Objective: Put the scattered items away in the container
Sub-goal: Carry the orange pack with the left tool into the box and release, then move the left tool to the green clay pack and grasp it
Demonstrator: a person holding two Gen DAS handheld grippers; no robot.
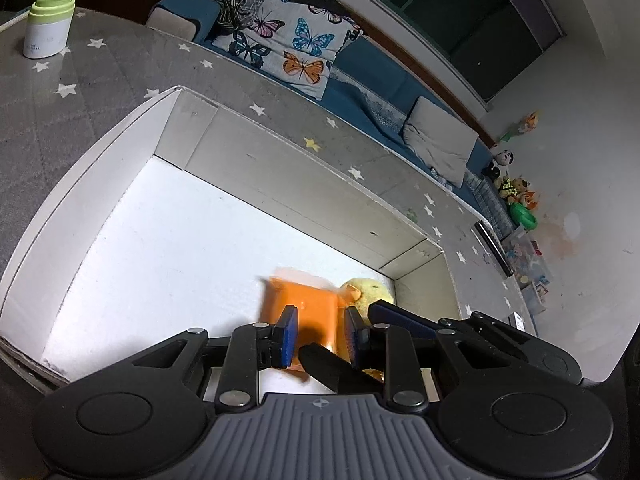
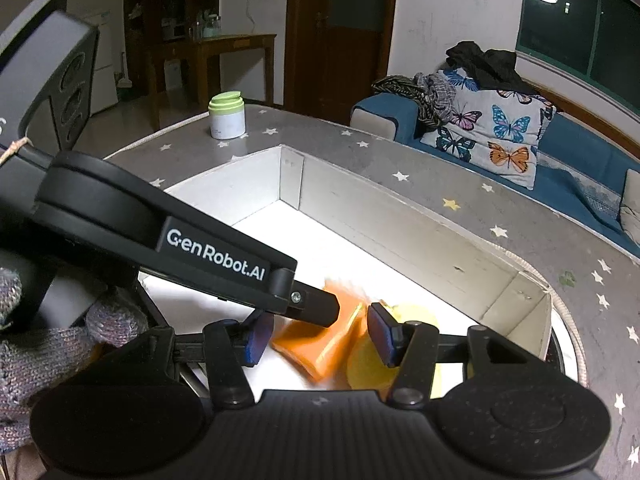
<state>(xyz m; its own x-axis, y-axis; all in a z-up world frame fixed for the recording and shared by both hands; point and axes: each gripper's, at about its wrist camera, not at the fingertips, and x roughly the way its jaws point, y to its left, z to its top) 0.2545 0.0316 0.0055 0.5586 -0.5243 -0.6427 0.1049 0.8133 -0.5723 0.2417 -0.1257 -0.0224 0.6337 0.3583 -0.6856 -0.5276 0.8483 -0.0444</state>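
Observation:
A white box with a white foam floor stands on the grey star-patterned table. An orange packet, blurred by motion, is inside it next to a yellow plush duck. My left gripper is open above the packet, its blue pads apart and not touching it. In the right wrist view my right gripper is open over the same packet and the duck. The left gripper's black finger crosses in front of it.
A white jar with a green lid stands on the table beyond the box's far corner. A blue sofa with a butterfly cushion runs behind the table. A dark flat object lies near the table's right edge.

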